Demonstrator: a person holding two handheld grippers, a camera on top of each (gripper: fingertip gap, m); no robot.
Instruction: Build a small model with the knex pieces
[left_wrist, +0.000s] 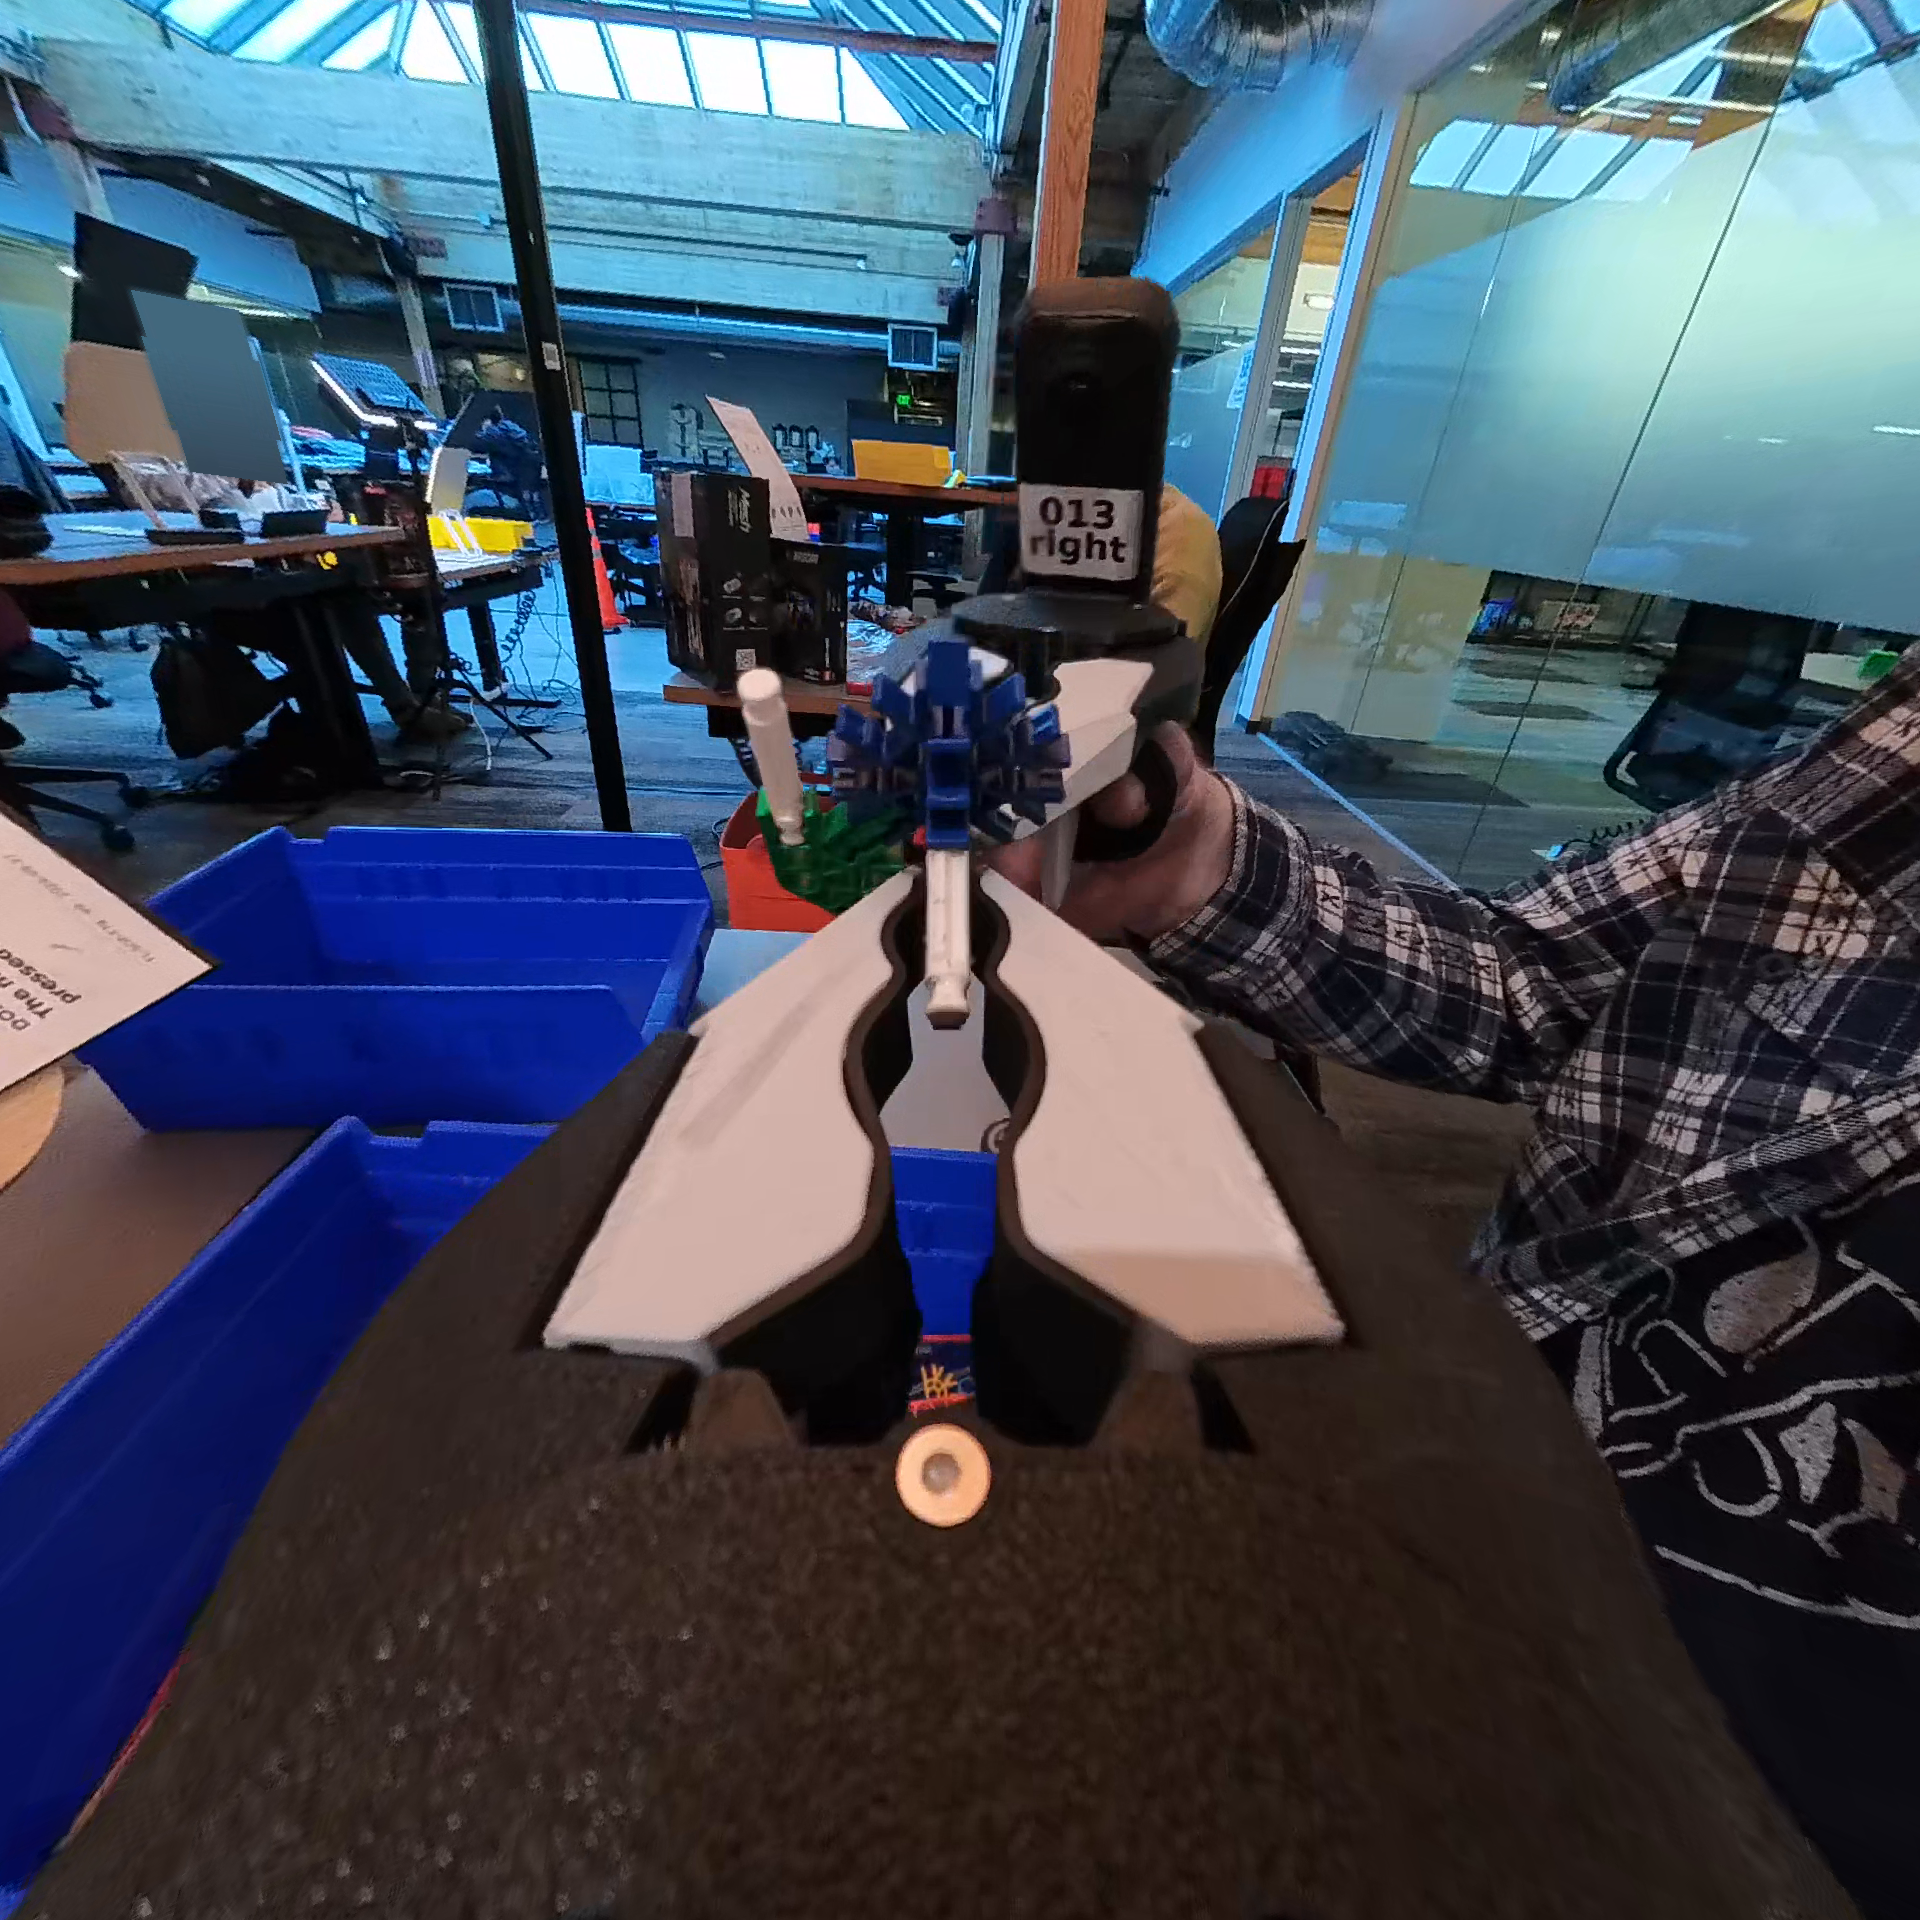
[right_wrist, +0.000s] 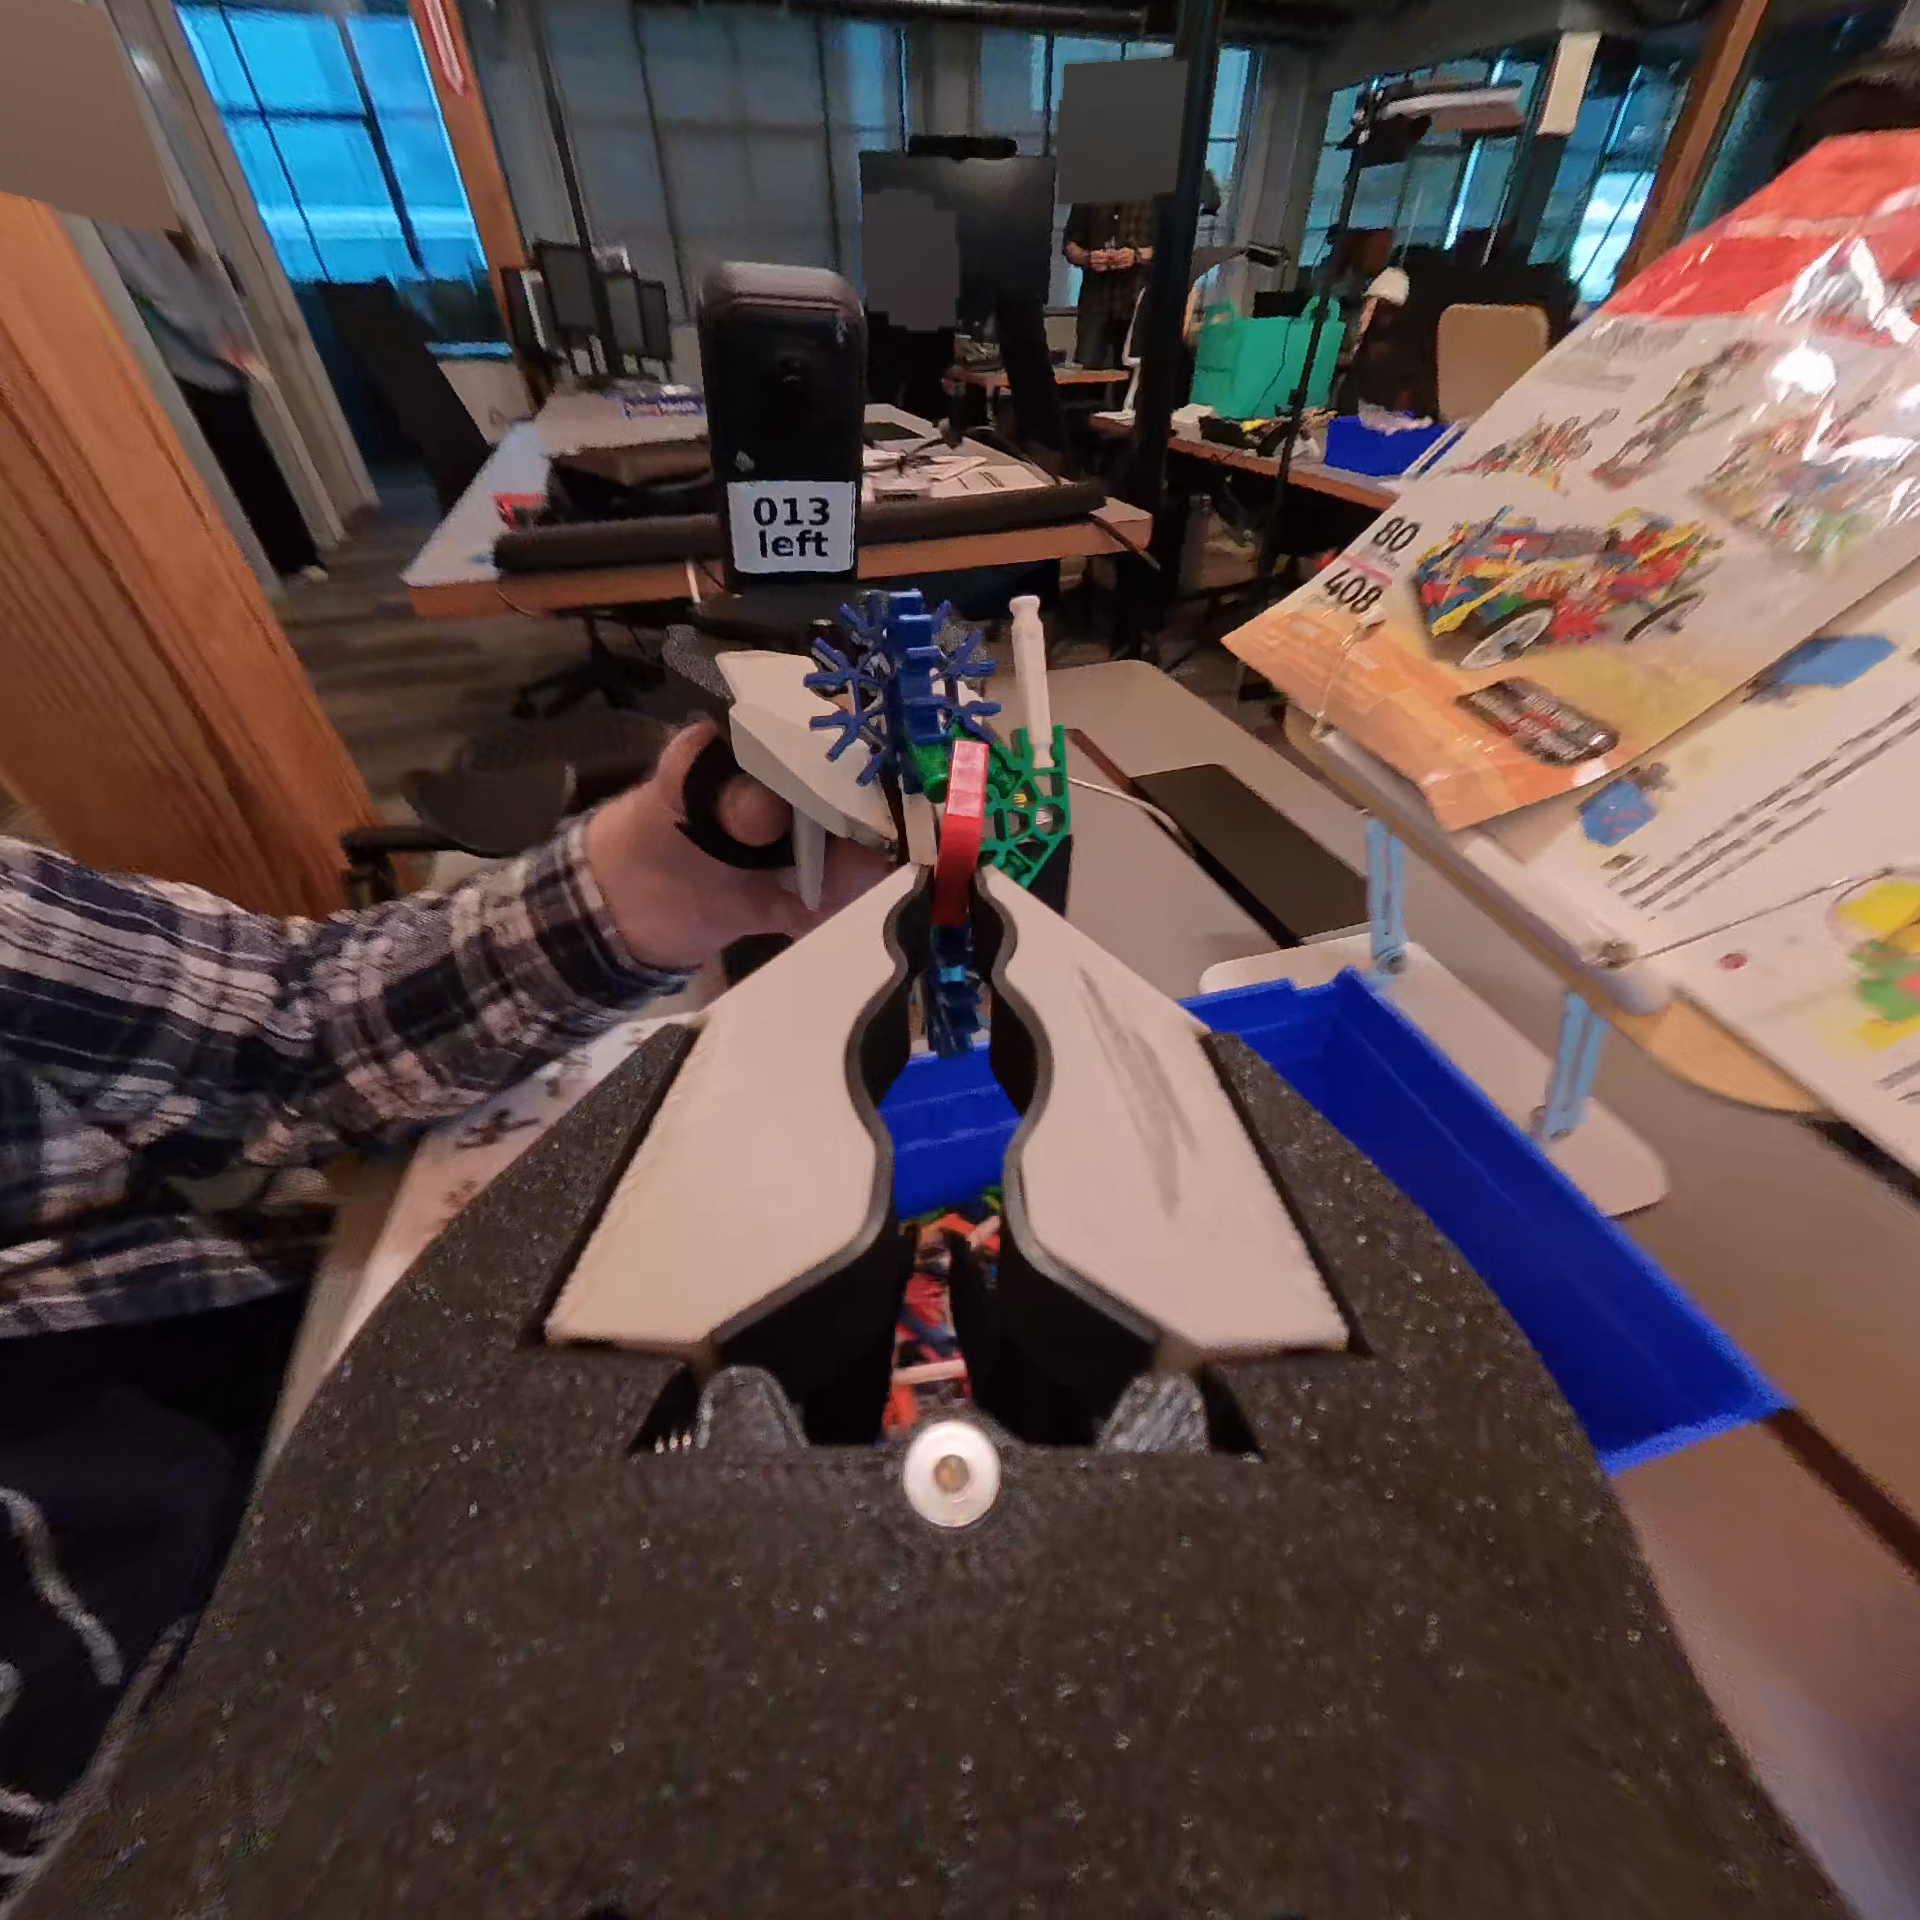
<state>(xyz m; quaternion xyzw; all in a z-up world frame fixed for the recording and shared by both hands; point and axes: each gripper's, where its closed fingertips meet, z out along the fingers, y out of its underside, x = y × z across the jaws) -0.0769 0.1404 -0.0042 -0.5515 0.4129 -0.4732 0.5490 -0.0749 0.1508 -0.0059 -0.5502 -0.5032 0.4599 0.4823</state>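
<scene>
Both grippers meet on one small toy assembly held in the air. In the left wrist view my left gripper (left_wrist: 948, 896) is shut on a white rod (left_wrist: 945, 940) that runs up into blue snowflake connectors (left_wrist: 951, 743). A green connector piece (left_wrist: 831, 847) with a second white rod (left_wrist: 774, 753) hangs off the far left side. The right gripper (left_wrist: 1081, 727), held by a hand, faces me just behind. In the right wrist view my right gripper (right_wrist: 951, 883) is shut on a red piece (right_wrist: 961, 821) of the same assembly, with the blue connectors (right_wrist: 899, 686) and the green piece (right_wrist: 1023, 816) beyond.
Blue bins (left_wrist: 416, 935) stand on the table below and to the left, one (right_wrist: 1455, 1143) holding loose coloured parts. An instruction booklet (right_wrist: 1558, 623) leans on a stand at the right. A sheet of paper (left_wrist: 62, 966) stands at the left. A person's plaid sleeve (left_wrist: 1558, 935) reaches in.
</scene>
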